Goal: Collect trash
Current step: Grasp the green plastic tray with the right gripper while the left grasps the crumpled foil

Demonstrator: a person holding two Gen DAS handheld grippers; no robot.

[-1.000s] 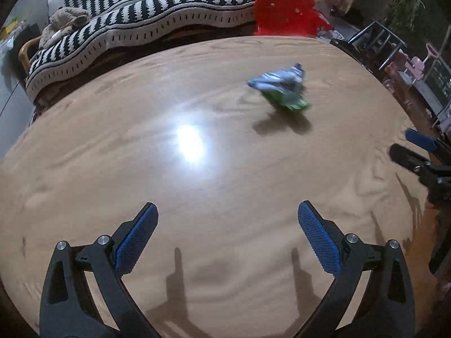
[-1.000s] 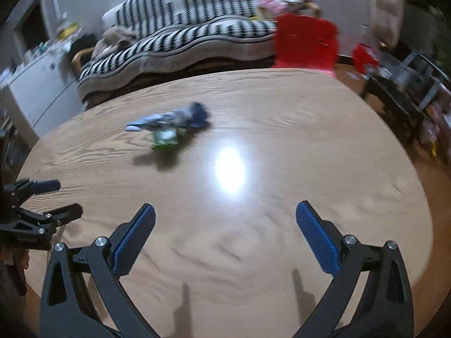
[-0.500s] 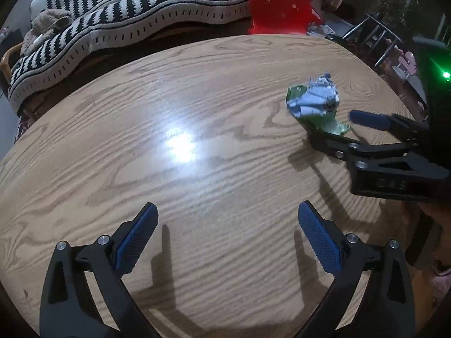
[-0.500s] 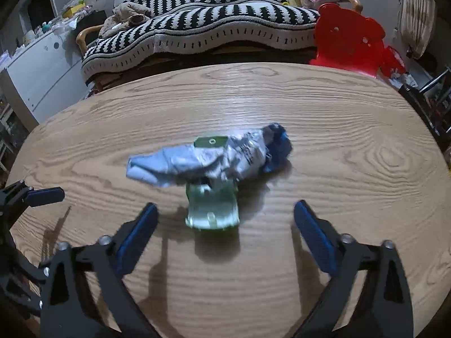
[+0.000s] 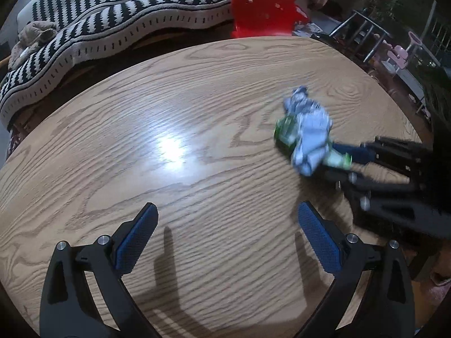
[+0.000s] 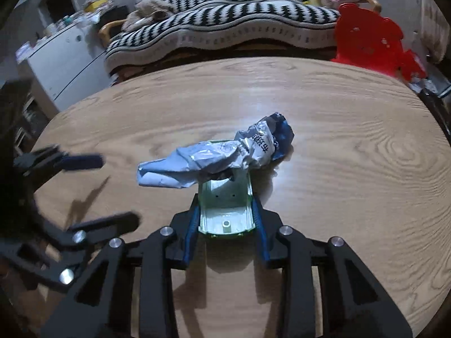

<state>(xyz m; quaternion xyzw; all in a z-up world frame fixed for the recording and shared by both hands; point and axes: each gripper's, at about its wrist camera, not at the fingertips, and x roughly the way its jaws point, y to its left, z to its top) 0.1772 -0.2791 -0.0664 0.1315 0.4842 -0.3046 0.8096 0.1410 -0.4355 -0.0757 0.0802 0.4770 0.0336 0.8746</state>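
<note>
A crumpled blue-and-white wrapper [image 6: 222,160] lies on top of a pale green plastic tray piece [image 6: 225,205] on the round wooden table [image 6: 352,183]. My right gripper [image 6: 225,197] is shut on the green plastic piece, its blue pads pressing both sides. In the left wrist view the same trash [image 5: 308,138] sits at the right with the right gripper [image 5: 349,155] clamped on it. My left gripper [image 5: 225,222] is open and empty over the table's near part, apart from the trash.
A black-and-white striped sofa [image 6: 225,25] runs behind the table. A red plastic chair [image 6: 372,42] stands at the far right edge, and a white cabinet [image 6: 62,59] at the left. Metal-framed furniture [image 5: 363,36] stands beyond the table's right side.
My right gripper moved forward onto the trash and closed on the green plastic piece. The left gripper stayed open and shifted only slightly.
</note>
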